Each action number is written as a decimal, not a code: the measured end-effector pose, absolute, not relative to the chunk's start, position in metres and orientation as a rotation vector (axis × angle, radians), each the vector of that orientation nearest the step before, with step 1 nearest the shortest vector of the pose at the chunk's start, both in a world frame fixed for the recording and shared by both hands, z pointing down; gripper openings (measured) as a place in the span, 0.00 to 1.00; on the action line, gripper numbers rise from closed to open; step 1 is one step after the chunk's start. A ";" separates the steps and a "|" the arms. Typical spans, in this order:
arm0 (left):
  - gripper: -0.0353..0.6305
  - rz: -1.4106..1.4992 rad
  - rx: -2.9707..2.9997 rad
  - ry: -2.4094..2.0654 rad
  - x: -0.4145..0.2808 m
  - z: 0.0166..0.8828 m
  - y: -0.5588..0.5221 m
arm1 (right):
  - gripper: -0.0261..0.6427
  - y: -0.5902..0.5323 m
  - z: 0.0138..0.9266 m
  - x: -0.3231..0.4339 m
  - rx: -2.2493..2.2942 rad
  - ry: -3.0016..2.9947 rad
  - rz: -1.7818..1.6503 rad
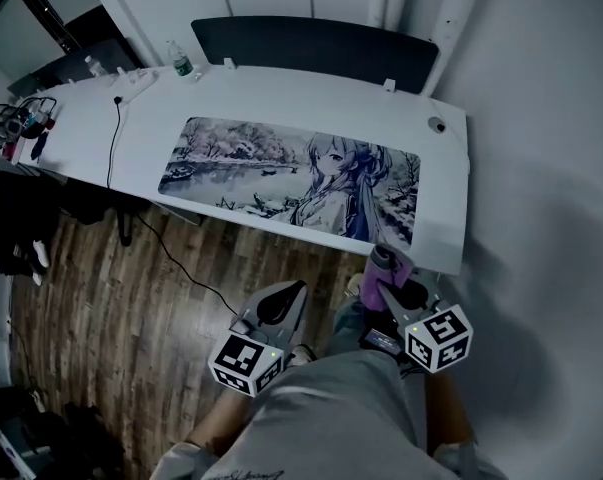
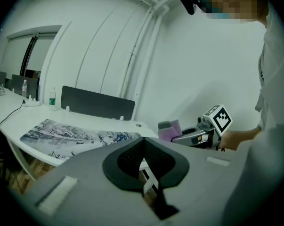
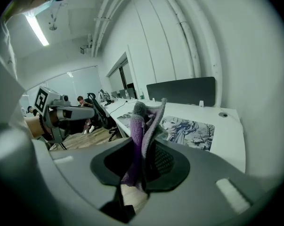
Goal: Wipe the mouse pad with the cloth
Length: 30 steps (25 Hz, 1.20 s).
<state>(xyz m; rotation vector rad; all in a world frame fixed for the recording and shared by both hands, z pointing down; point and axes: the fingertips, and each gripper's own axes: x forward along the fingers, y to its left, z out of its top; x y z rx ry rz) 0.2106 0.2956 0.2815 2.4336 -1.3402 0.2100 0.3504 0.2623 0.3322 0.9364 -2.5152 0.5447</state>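
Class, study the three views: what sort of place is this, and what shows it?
Probably an open-plan office: a long white desk with a dark divider panel along its back edge, a large illustrated mouse pad on it, and an office chair by further desks.

Fuzzy cloth (image 3: 141,126), matt printed mouse pad (image 1: 281,168), smooth white desk (image 1: 443,183), wood-plank floor (image 1: 111,298).

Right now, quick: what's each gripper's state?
Left gripper: closed, holding nothing.
Right gripper: closed on the cloth.

One mouse pad (image 1: 291,178), one cloth (image 1: 389,266), two bottles (image 1: 181,60) (image 1: 94,66).
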 end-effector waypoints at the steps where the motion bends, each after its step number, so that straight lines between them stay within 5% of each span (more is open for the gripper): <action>1: 0.08 0.213 2.427 -1.349 0.212 0.282 0.281 | 0.18 0.244 0.334 0.354 0.931 -2.514 0.551; 30: 0.08 0.340 2.364 -1.385 0.280 0.287 0.051 | 0.18 0.016 0.387 0.463 0.927 -2.347 0.830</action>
